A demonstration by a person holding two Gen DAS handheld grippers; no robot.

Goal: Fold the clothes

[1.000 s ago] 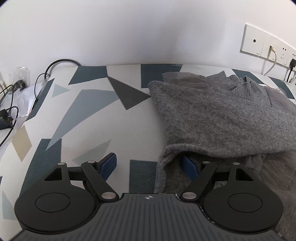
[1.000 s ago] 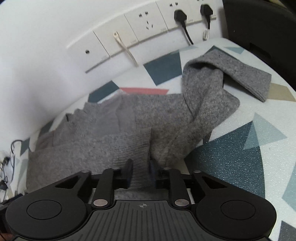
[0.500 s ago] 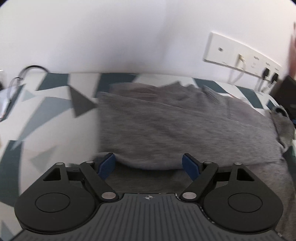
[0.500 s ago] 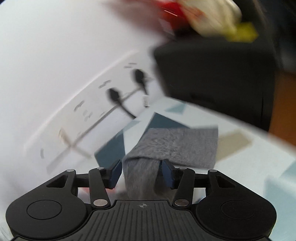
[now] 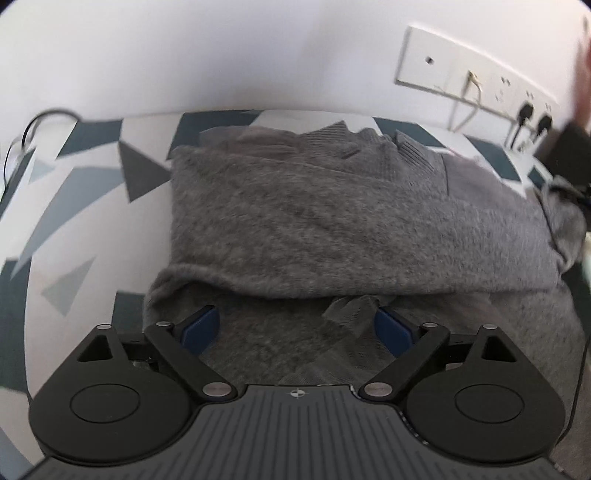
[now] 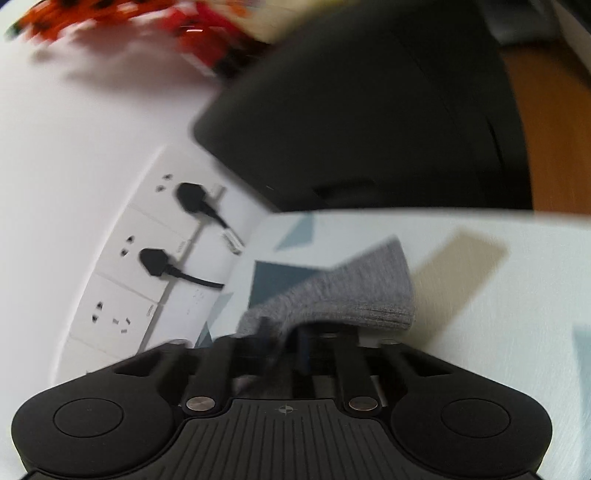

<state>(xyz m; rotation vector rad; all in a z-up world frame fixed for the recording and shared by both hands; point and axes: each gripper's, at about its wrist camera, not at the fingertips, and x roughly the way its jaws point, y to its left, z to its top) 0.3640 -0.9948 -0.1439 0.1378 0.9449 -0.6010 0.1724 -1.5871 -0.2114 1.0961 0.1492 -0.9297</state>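
A grey knit sweater point(image 5: 332, 221) lies partly folded on a patterned bed sheet point(image 5: 74, 192), its top layer doubled over the lower part. My left gripper point(image 5: 295, 328) is open and empty, its blue pads just above the lower layer of the sweater near the fold edge. In the right wrist view my right gripper point(image 6: 282, 347) is shut on the grey sleeve point(image 6: 351, 291) and holds it lifted, the ribbed cuff hanging over the fingers. The view is blurred.
A white wall with a socket strip point(image 5: 480, 81) and black plugs point(image 6: 192, 199) runs behind the bed. A black object point(image 6: 369, 110) stands at the bed's right end. Black cables point(image 5: 40, 118) lie at the far left. Red and orange things point(image 6: 110, 18) are blurred on the wall.
My right gripper has let go of the sweater body, swung to the sleeve and closed on it, lifting it. My left gripper has moved right over the sweater and stayed open.
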